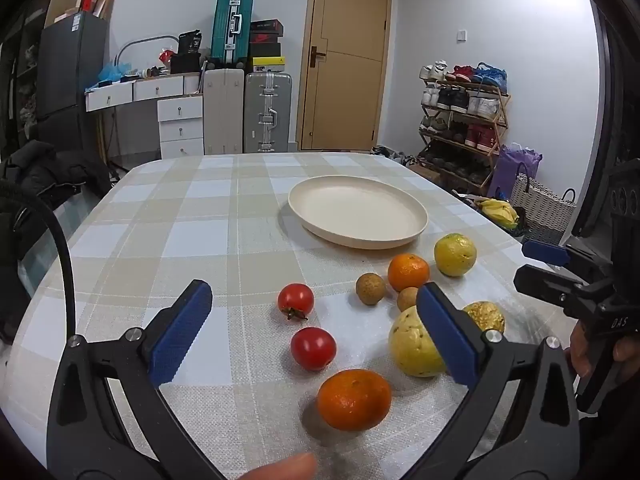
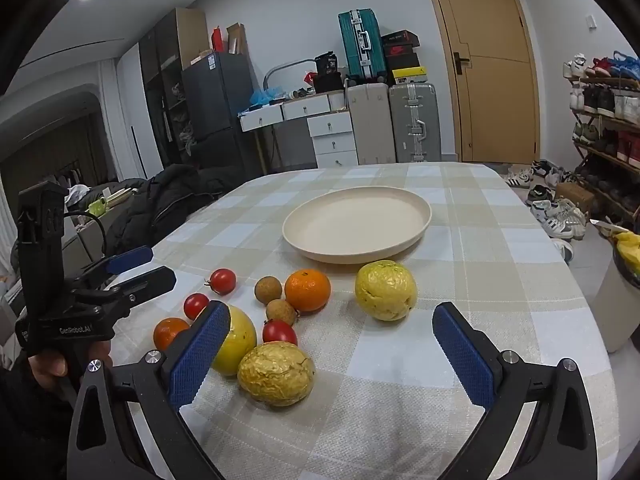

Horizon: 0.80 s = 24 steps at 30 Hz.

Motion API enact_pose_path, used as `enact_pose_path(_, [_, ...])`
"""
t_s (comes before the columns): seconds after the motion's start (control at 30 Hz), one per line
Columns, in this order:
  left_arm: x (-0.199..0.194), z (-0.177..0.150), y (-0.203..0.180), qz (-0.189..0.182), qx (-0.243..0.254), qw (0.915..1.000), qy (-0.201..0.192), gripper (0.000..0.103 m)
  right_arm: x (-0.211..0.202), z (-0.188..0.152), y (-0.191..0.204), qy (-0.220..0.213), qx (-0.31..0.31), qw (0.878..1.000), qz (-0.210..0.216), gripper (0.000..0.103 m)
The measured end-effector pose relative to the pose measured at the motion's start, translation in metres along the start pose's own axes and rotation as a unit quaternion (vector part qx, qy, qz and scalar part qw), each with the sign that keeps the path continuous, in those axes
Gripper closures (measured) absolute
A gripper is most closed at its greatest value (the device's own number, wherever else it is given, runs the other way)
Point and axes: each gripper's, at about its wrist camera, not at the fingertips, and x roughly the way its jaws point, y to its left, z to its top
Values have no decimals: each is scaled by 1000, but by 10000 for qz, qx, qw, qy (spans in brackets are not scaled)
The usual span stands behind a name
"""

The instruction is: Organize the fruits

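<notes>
right gripper (image 2: pixel 332 352): jaws wide apart, nothing held | wrinkled yellow fruit (image 2: pixel 276 373): between jaws, nearer left pad | plate (image 2: pixel 416 200): far ahead, bare | left gripper (image 2: pixel 140 266): off left, spread

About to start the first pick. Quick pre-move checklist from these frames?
1. Left gripper jaws wide, nothing held: ok.
2. Right gripper jaws wide, nothing held: ok.
3. Plate empty, upright on the table: ok.
4. Fruit all on the cloth, none on the plate; near orange sits apart from the others: ok.
5. Wrinkled yellow fruit close to the red tomato behind it; whether they touch: cannot tell.
6. Fruit firmness for grip: cannot tell.
</notes>
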Motion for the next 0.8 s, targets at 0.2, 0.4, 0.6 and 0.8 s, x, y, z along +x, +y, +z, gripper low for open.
enact_pose_path(0.2, [-3, -1, 1, 3, -82, 9999, -94, 1, 6, 2, -4, -15, -152, 9999, -71, 0])
enact_pose_path(0.4, [0, -9, 2, -3, -85, 10000, -46, 1, -10, -2, 2, -225, -232, 9994, -92, 0])
enact_pose_path(0.6, [3, -5, 2, 12, -86, 10000, 17, 1, -3, -2, 0, -151, -185, 9997, -113, 0])
enact_pose_path(0.8, [6, -6, 6, 37, -79, 10000, 16, 1, -1, -4, 1, -135, -238, 9995, -137, 0])
